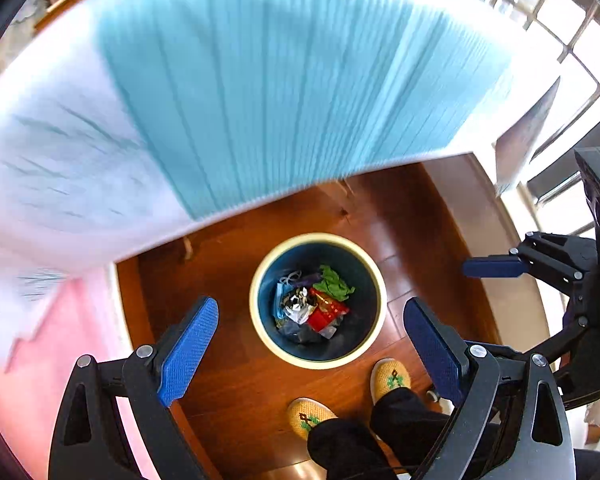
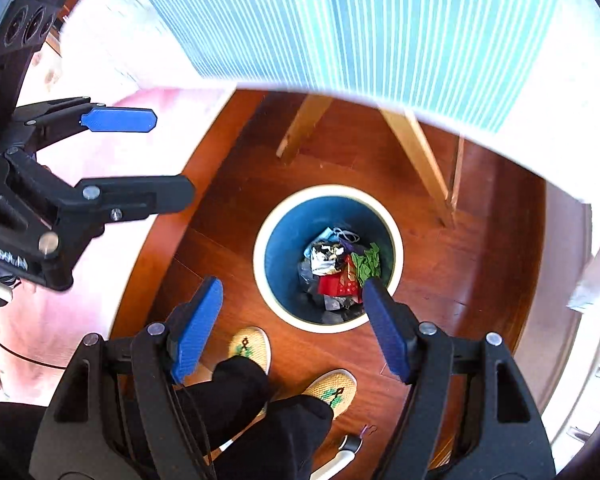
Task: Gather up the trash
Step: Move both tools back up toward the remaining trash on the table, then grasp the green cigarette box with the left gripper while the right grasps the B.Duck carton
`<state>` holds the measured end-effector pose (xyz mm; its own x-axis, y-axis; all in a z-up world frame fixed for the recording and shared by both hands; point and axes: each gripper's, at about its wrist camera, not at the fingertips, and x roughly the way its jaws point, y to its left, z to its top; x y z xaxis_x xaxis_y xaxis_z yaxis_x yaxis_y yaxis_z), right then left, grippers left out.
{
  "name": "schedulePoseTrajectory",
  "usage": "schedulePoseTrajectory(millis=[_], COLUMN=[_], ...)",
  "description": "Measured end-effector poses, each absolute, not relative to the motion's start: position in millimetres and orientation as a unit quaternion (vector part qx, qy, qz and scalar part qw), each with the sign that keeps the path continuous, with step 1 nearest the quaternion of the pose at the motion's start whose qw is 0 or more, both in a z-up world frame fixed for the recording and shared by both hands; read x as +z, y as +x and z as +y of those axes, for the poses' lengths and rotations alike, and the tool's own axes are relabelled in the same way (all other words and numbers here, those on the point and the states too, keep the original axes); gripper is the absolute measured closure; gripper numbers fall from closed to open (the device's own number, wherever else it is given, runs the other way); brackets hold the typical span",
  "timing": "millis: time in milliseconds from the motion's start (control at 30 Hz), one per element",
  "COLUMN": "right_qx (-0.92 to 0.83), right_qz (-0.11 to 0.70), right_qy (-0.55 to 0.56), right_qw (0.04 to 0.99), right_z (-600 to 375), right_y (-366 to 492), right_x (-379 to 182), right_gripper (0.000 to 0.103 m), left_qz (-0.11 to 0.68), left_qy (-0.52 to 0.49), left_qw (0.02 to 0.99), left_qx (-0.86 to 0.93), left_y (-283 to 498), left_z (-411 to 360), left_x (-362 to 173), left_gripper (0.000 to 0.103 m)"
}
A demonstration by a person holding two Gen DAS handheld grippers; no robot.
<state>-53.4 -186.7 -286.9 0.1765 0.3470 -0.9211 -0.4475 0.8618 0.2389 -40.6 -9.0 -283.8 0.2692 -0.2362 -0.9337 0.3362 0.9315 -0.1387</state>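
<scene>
A round bin with a cream rim [image 1: 260, 320] and dark blue inside stands on the wooden floor; it also shows in the right wrist view [image 2: 396, 240]. Inside lies mixed trash [image 1: 312, 304]: green paper, a red wrapper, white and dark scraps, also seen in the right wrist view [image 2: 338, 268]. My left gripper [image 1: 310, 338] is open and empty, high above the bin. My right gripper [image 2: 292, 324] is open and empty, also above the bin. Each gripper shows in the other's view: the right one [image 1: 496, 268] and the left one [image 2: 140, 152].
A table with a teal striped cloth over white [image 1: 260, 80] juts over the floor just beyond the bin, also in the right wrist view [image 2: 380, 20]; its wooden legs [image 2: 420, 160] stand behind the bin. The person's slippered feet [image 1: 388, 378] stand near the bin. Windows are at right.
</scene>
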Motion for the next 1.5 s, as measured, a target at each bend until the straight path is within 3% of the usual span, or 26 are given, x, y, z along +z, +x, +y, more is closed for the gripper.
schedulePoseTrajectory(millis=[400, 833, 1167, 1500], right_qx=[0.217, 0.139, 0.082, 0.117], right_qz=[0.534, 0.440, 0.428, 0.436], right_qy=[-0.014, -0.030, -0.013, 0.006], right_qw=[0.817, 0.886, 0.900, 0.892], right_z=[-185.5, -181.0, -202.2, -236.3], right_y=[-58.5, -47.7, -14.4, 84.9], right_x=[-114.0, 34.6, 80.5, 53.5], right_gripper=[0.033, 0.033, 0.033, 0.033], left_qz=[0.548, 0.468, 0.439, 0.452], left_qy=[0.012, 0.025, 0.019, 0.020], left_qw=[0.821, 0.858, 0.876, 0.879], left_qx=[-0.160, -0.208, -0.199, -0.150], left_y=[-55.9, -21.5, 35.3, 146.0], left_z=[26.6, 26.1, 20.5, -10.7], left_x=[-106.1, 34.7, 87.0, 70.4], left_gripper=[0.008, 0.010, 0.010, 0.010])
